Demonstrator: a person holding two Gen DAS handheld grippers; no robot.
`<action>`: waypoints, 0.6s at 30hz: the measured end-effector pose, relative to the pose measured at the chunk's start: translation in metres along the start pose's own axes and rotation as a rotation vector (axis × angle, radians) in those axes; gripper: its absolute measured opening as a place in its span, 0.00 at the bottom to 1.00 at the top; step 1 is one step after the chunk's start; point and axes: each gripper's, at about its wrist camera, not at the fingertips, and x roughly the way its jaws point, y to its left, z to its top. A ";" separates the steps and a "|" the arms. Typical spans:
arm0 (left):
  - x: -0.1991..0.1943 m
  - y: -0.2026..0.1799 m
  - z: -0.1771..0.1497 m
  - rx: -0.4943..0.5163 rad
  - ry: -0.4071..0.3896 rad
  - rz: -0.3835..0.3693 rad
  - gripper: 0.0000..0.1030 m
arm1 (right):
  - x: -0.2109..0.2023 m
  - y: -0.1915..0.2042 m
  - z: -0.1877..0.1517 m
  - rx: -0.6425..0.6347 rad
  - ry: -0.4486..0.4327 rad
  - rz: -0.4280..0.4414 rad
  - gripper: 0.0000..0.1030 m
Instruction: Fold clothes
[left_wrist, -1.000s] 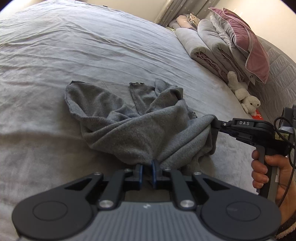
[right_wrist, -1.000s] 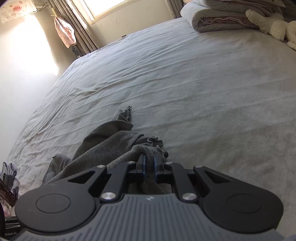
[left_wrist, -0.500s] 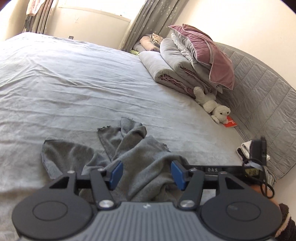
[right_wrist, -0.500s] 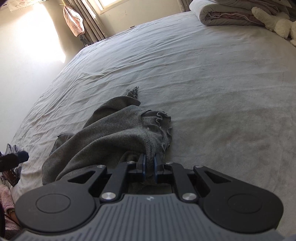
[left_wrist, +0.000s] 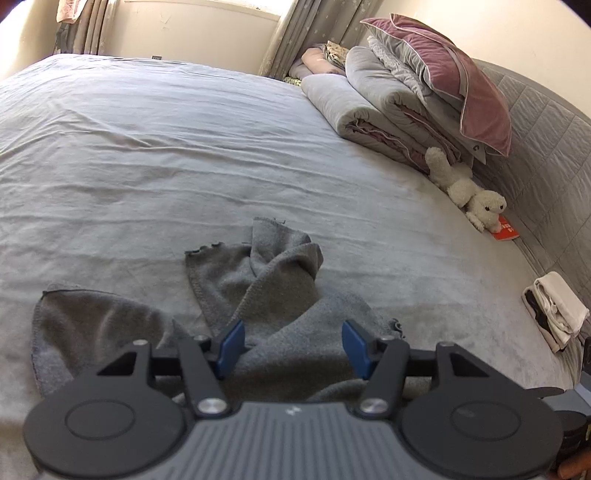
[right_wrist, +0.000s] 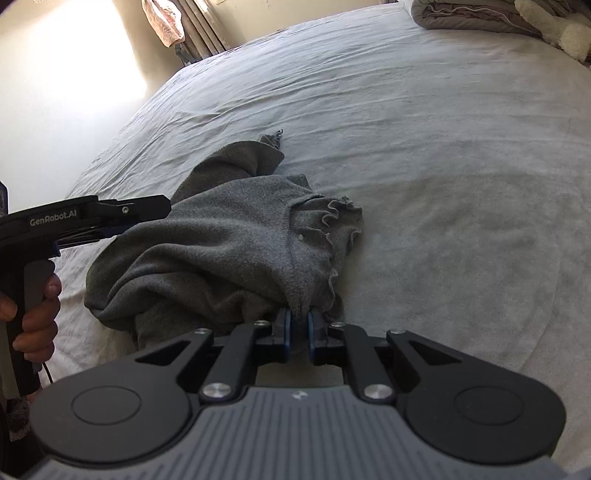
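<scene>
Since a second ago the left tool (left_wrist: 293, 345) let go of the cloth (left_wrist: 273, 291) and its jaws went from pinched to wide; the camera also swung so the headboard end now shows at right.

Left wrist view: left tool jaws wide apart, blue pads (left_wrist: 231, 345) clear of the fabric, nothing gripped. Grey cloth lies crumpled on the bed (left_wrist: 184, 155) just past the pads, part of it running between them. One flap spreads flat near left, a twisted bunch stands up in the middle. Far right: rolled quilts (left_wrist: 373, 110) with a pink pillow (left_wrist: 458, 81) on top, a white plush toy (left_wrist: 472, 195) beside them, a red item (left_wrist: 506, 230) touching the toy. Small folded white pile (left_wrist: 557, 310) at right edge by the headboard (left_wrist: 546, 147). Curtains (left_wrist: 295, 33) far back.

Right wrist view: right tool (right_wrist: 298, 330) jaws narrow, pinching a ruffled edge of the cloth (right_wrist: 229, 243). Cloth bunches up from the pinch toward far left, lying on the bed (right_wrist: 443, 147). Left tool (right_wrist: 162, 206) enters from left, tip just beside the cloth's left side; contact can't be told. A hand (right_wrist: 35, 317) holds its handle at near left. Plush toy (right_wrist: 569, 33) and quilt (right_wrist: 461, 16) at far right corner.
</scene>
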 end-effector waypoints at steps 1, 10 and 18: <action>0.002 -0.004 -0.002 0.014 0.007 0.003 0.56 | -0.002 -0.003 -0.002 0.004 0.002 -0.001 0.11; -0.004 0.001 0.000 0.017 -0.047 0.048 0.57 | -0.023 -0.020 -0.018 -0.033 -0.014 -0.039 0.09; 0.032 0.010 0.003 -0.053 0.028 0.061 0.18 | -0.020 -0.027 -0.018 -0.043 -0.010 -0.032 0.09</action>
